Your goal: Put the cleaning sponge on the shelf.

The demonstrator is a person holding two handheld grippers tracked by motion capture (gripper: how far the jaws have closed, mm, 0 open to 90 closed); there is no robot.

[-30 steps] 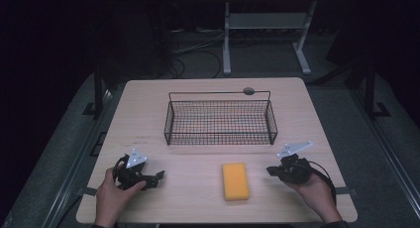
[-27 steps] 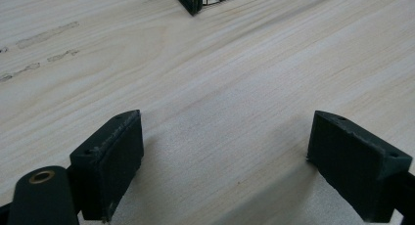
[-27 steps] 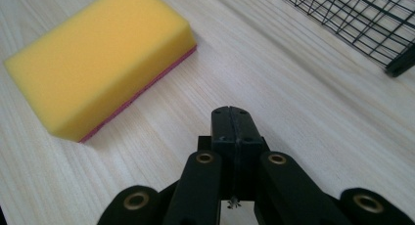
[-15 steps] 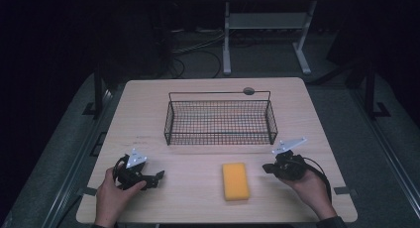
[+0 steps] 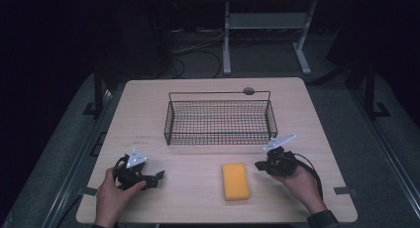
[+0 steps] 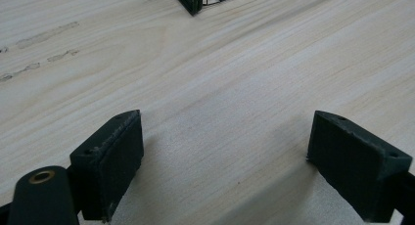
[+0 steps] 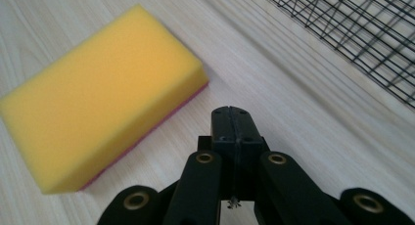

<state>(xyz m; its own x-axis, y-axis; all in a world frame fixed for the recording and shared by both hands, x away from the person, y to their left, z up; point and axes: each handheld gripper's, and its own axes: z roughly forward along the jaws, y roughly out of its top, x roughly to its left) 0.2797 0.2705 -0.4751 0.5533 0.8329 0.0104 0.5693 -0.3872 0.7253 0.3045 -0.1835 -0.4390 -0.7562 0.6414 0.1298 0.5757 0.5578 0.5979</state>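
A yellow sponge point(image 5: 235, 181) with a pink underside lies flat on the wooden table point(image 5: 198, 208), near its front edge. In the right gripper view the sponge point(image 7: 103, 95) fills the left half. My right gripper point(image 5: 259, 165) sits just right of the sponge, pointing at it, a small gap away. Its jaws are pressed together with nothing between them, as the right gripper point(image 7: 234, 118) shows. At the front left, my left gripper point(image 5: 157, 178) rests low over bare wood. The left gripper point(image 6: 222, 159) holds its jaws wide apart and empty.
A black wire basket point(image 5: 220, 120) stands empty in the middle of the table, behind the sponge; its corner point(image 6: 193, 0) and side mesh point(image 7: 362, 34) show in the gripper views. A small dark round disc point(image 5: 248, 91) lies behind the basket. Bare wood lies between the two grippers.
My right gripper has slid left toward the sponge, narrowing the gap. The left gripper, the sponge and the basket have stayed where they were.
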